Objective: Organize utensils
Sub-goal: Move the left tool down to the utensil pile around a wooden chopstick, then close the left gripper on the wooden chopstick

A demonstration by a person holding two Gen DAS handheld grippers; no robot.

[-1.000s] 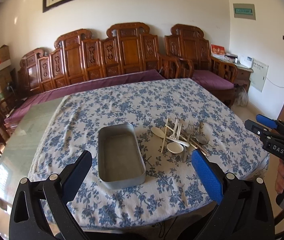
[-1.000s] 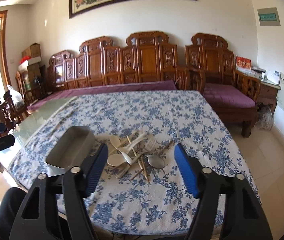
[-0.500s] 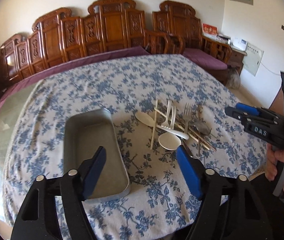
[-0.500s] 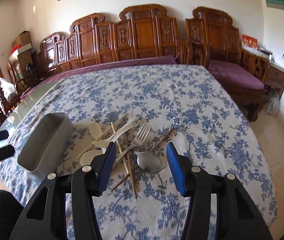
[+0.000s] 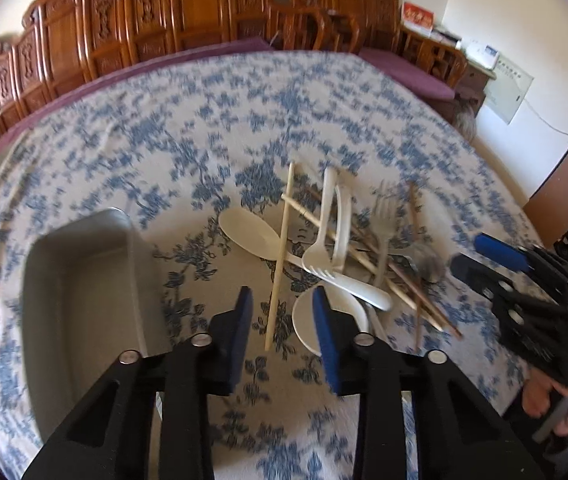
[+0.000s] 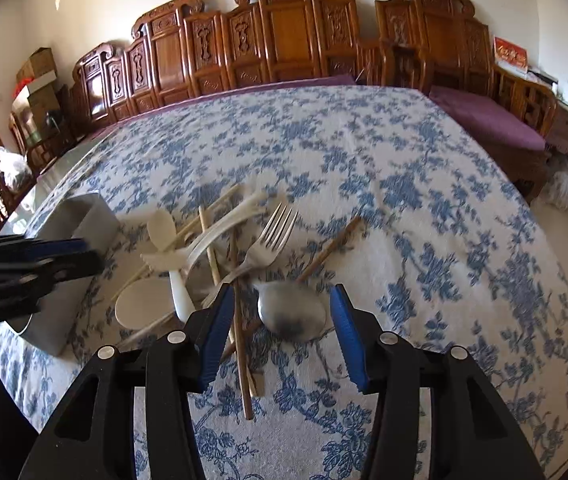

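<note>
Bench point(image 6: 423, 184), floral cloth: metal tray point(image 5: 80, 304) at left, empty. Utensil heap point(image 5: 335, 248) just right of it, untouched. Both tools have been lowered to the heap within the last second. Left tool point(image 5: 280, 320): jaws closing, a pale chopstick point(image 5: 280, 256) framed, not pinched. Right tool point(image 6: 280, 328): half open over the metal spoon point(image 6: 291, 312). First picks judged imminent.

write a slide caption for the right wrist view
Right gripper open above a metal spoon in a heap of utensils on a floral cloth, tray at left.
</note>
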